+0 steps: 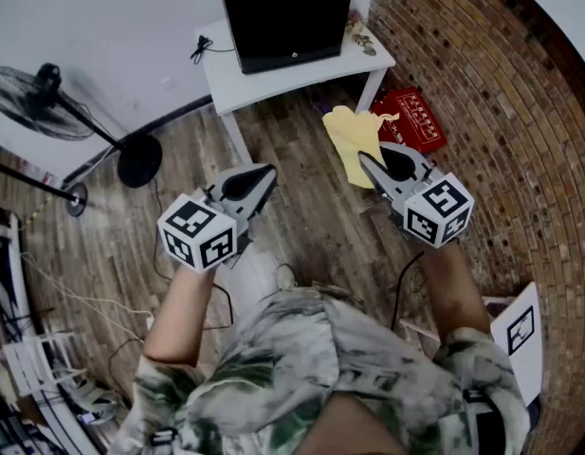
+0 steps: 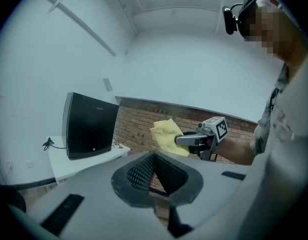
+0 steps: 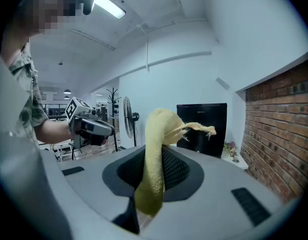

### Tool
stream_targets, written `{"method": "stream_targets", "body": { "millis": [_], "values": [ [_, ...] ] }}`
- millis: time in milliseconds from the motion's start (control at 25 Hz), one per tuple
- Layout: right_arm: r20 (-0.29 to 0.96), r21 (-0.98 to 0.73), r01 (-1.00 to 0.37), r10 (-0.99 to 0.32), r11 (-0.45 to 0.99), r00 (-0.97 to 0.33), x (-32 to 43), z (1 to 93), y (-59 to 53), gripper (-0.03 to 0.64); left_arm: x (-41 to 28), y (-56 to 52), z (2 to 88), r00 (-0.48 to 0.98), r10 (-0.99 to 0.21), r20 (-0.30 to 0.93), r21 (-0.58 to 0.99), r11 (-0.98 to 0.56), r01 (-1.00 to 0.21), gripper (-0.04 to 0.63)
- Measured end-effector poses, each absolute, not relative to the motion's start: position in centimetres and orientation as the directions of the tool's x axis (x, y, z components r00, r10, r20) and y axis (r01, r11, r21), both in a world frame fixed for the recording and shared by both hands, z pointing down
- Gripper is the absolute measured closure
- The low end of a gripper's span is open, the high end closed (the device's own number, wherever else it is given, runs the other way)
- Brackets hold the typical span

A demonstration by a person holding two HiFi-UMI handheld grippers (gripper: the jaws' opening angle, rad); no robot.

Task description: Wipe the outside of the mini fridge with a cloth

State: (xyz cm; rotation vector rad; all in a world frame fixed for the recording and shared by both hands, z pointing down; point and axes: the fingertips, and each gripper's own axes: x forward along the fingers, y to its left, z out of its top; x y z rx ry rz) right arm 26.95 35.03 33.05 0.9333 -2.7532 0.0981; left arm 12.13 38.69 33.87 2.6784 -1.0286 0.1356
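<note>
1. left gripper (image 1: pixel 265 172): jaws closed together with nothing between them, held in the air above the wood floor (image 1: pixel 292 221).
2. right gripper (image 1: pixel 368 162): jaws clamped on the yellow cloth (image 1: pixel 349 133), whose loose end reaches past the tips toward the table (image 1: pixel 273 81).
3. fridge (image 1: pixel 284 12): black, upright on the white table by the wall, ahead of both grippers and well apart from the cloth.
4. red box (image 1: pixel 412 119): on the floor beside the table leg, near the brick wall (image 1: pixel 482 93).
5. fan (image 1: pixel 31 91): standing at far left.
</note>
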Motion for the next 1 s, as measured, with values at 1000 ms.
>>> {"method": "stream_targets", "body": {
  "millis": [1000],
  "values": [
    [0.304, 0.16, -0.383, -0.415, 0.91, -0.858, 24.7, 25.1, 6.5, 0.523, 15.1, 14.5, 30.2, 0.712, -0.666, 0.223, 0.186, -0.688, -0.702, 0.474]
  ]
}}
